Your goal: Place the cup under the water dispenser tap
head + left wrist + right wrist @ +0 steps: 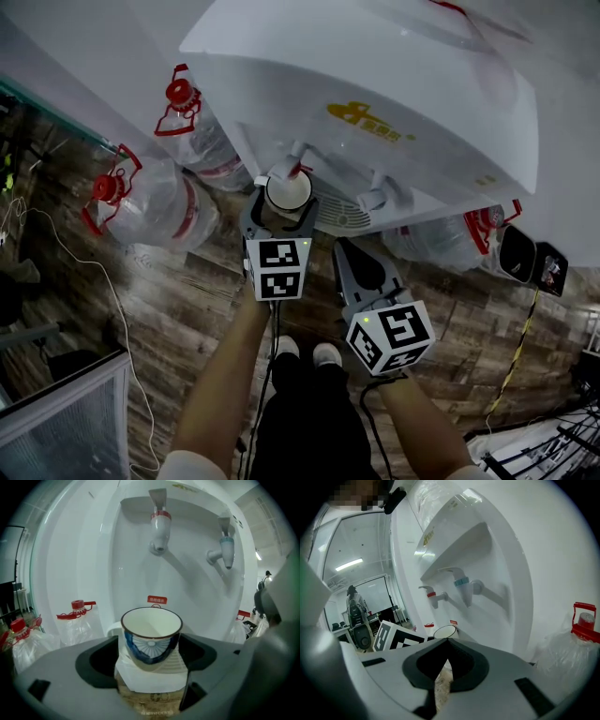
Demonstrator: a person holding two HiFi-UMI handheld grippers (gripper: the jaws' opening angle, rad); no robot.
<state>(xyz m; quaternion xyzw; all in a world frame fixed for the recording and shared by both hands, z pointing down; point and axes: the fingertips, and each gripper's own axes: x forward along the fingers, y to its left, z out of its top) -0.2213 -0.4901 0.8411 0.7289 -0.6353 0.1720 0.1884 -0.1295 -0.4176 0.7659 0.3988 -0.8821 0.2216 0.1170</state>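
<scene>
The cup (151,637), white with a blue pattern and a dark rim, sits upright, clamped between the jaws of the left gripper (279,217). It is inside the recess of the white water dispenser (375,84), straight below the red-banded tap (160,529), whose spout faces its open mouth across clear air. Red-capped water bottles (141,202) are on the wooden floor (178,300) left of the dispenser, the blue-banded tap (226,550) hangs right of the red one, and the right gripper (345,248), jaws pressed together and empty, hovers just beside the left gripper, with another bottle (450,239) further right.
</scene>
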